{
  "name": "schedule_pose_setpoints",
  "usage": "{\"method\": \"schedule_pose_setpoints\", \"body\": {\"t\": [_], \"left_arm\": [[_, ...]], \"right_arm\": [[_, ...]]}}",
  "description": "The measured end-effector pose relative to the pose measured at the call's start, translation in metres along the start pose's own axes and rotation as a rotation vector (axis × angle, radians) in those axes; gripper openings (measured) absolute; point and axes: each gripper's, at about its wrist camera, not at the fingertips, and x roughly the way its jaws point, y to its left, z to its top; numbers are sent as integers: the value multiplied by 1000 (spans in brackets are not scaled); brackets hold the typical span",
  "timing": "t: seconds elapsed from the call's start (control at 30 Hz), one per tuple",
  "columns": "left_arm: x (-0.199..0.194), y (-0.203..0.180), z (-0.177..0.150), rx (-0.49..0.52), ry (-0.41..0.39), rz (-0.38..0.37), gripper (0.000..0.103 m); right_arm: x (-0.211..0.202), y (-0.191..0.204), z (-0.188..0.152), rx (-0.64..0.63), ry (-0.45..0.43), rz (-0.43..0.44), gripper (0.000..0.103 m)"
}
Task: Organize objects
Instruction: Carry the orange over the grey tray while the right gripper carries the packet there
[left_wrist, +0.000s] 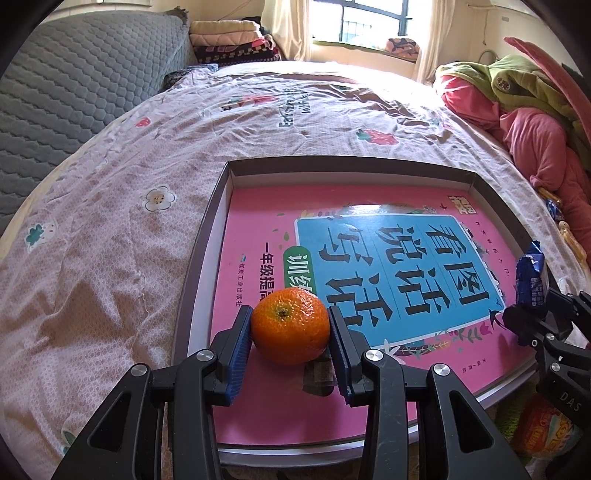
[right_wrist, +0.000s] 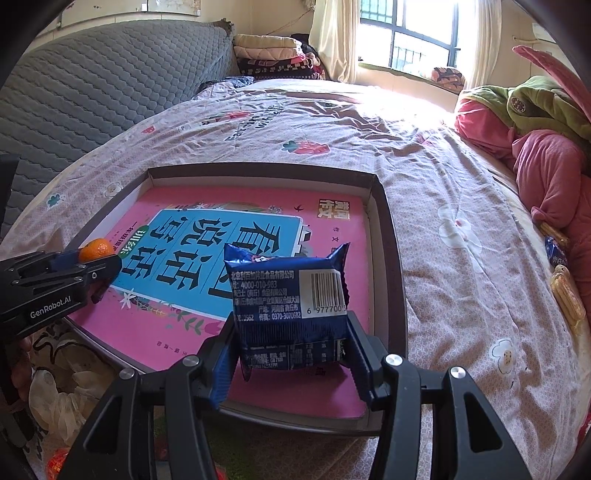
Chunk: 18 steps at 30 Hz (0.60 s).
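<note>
An orange (left_wrist: 290, 326) is held tight between the pads of the left gripper (left_wrist: 290, 334), just over the pink book (left_wrist: 369, 280) in the tray (left_wrist: 207, 236). A blue snack pack (right_wrist: 290, 308) is squeezed by the right gripper (right_wrist: 291, 354) above the same tray, which is set on the bed (right_wrist: 461, 229).

Book title: the round orange tangerine (left_wrist: 290, 325) covered part of the pink glossy book's (left_wrist: 258, 236) print.
Snack text: the crinkled blue foil packet's (right_wrist: 288, 306) lowest lines were too small to read.

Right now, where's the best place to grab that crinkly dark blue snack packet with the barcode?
Grip the dark blue snack packet across its puffy middle, one pad on each side edge, coming from the near, lower end. The right gripper holds it just so, upright over the pink book in the brown tray. The crimped top seal is thin and floppy, so it would probably slip.
</note>
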Motion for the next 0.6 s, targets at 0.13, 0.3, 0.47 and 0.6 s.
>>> {"method": "schedule_pose_setpoints", "body": {"t": [0.13,0.3,0.47,0.6], "left_arm": [[-1,-1,0,-4,1,-1,41],[-2,-1,0,-4,4,1,41],[-3,2,0,-14,3,0,41],[-4,2,0,-11,-1,7,41]], "right_arm": [[0,1,0,3,5,3,54],[0,0,0,9,10,8,54],[-1,1,0,8,10,4,54],[-1,1,1,10,10,0,54]]}}
